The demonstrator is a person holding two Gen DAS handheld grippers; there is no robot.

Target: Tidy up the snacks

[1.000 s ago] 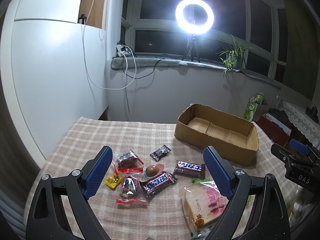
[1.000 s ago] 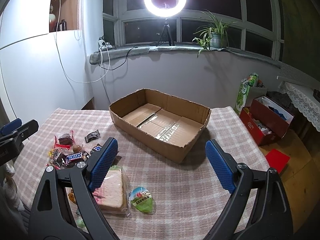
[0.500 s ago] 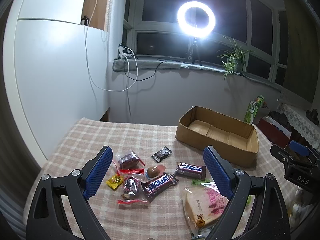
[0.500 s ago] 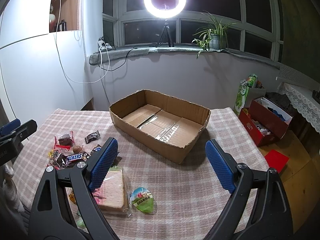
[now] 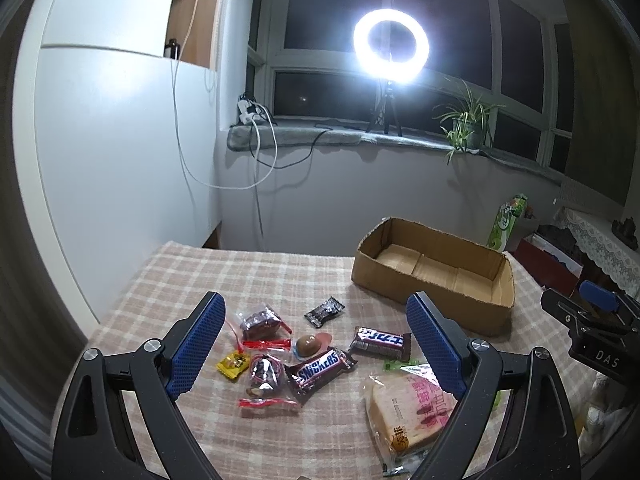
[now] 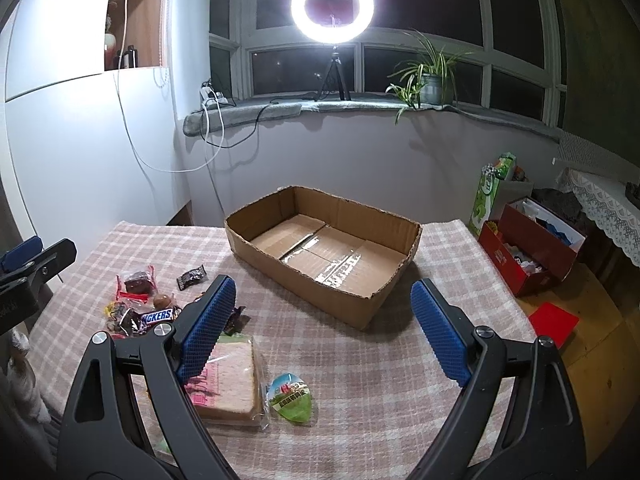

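Nothing moved since before, left gripper (image 5: 314, 344) and right gripper (image 6: 324, 330) gaping, empty

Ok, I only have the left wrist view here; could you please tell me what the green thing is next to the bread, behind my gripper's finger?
Observer: The right wrist view shows it whole. It is a small green leaf-shaped packet, lying flat on the cloth beside the bagged bread.
Operator: Thank you. Is the near part of the box floor free too?
Observer: Yes, the cardboard box holds nothing at all. There is only shiny tape along its floor seam.
Operator: And how does the right gripper stand?
Observer: The right gripper is wide open, with nothing between its fingers.
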